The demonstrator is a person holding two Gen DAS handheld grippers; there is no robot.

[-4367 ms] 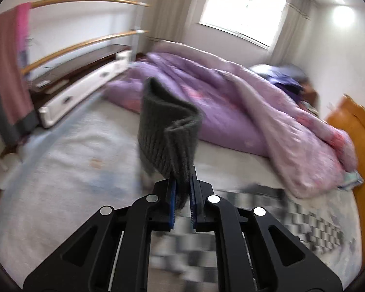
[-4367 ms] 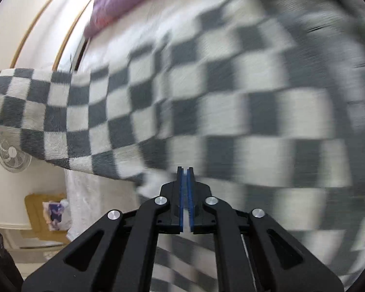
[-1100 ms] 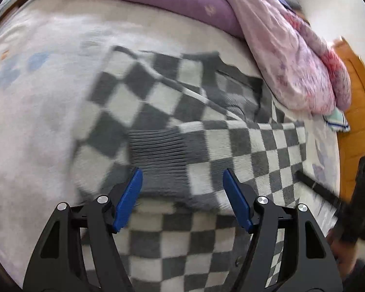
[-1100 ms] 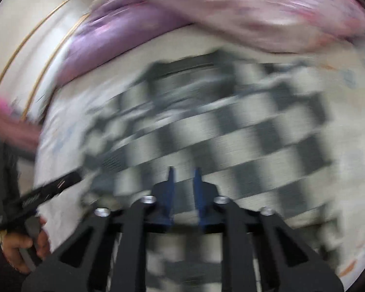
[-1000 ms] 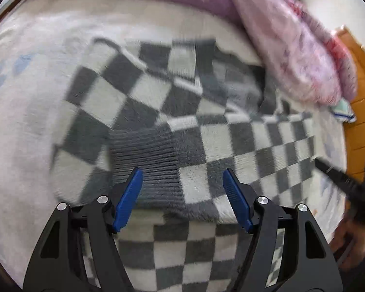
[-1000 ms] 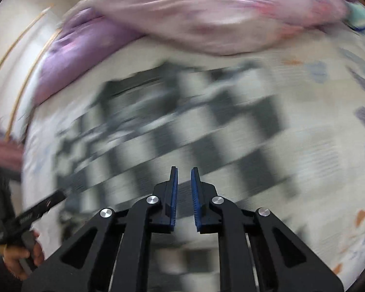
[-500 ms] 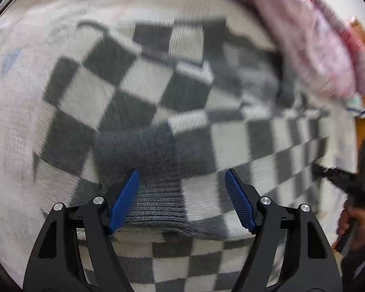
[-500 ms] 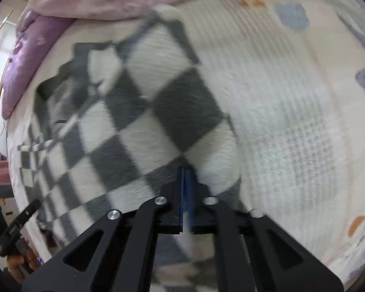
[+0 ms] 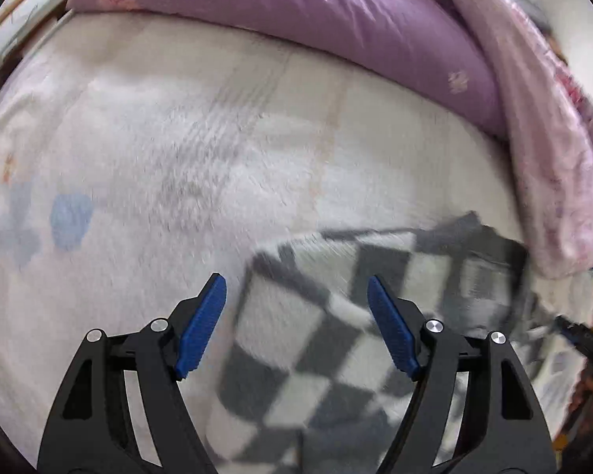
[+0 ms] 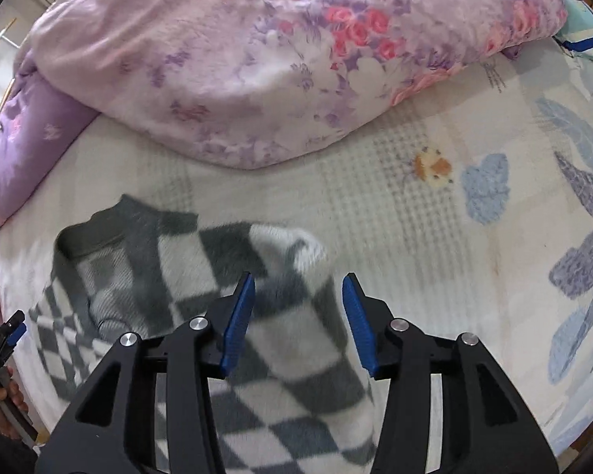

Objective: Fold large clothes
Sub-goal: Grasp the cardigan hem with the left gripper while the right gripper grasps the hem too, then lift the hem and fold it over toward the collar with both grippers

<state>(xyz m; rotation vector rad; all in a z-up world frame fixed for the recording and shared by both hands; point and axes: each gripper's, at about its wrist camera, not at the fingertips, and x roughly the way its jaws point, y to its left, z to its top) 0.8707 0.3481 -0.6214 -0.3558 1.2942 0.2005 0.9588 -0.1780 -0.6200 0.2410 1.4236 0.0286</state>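
A grey and white checkered sweater (image 9: 336, 347) lies flat on the bed, its sleeves folded over the body. It also shows in the right wrist view (image 10: 225, 288). My left gripper (image 9: 296, 308) is open and empty, just above the sweater's left shoulder edge. My right gripper (image 10: 298, 300) is open and empty, just above the sweater's right shoulder edge. The dark collar (image 10: 95, 233) lies at the far side. The other gripper shows at the edge of each view (image 10: 8, 335), (image 9: 577, 335).
A purple duvet (image 9: 296, 12) and a pink floral quilt (image 10: 280, 47) are heaped along the far side of the bed. The pale patterned bedsheet (image 10: 474, 217) surrounds the sweater. A striped cloth (image 10: 585, 35) lies at the far right.
My right gripper has opened and let go of the sweater edge. My left gripper stayed open and has shifted left, off the folded sleeve cuff toward the shoulder edge.
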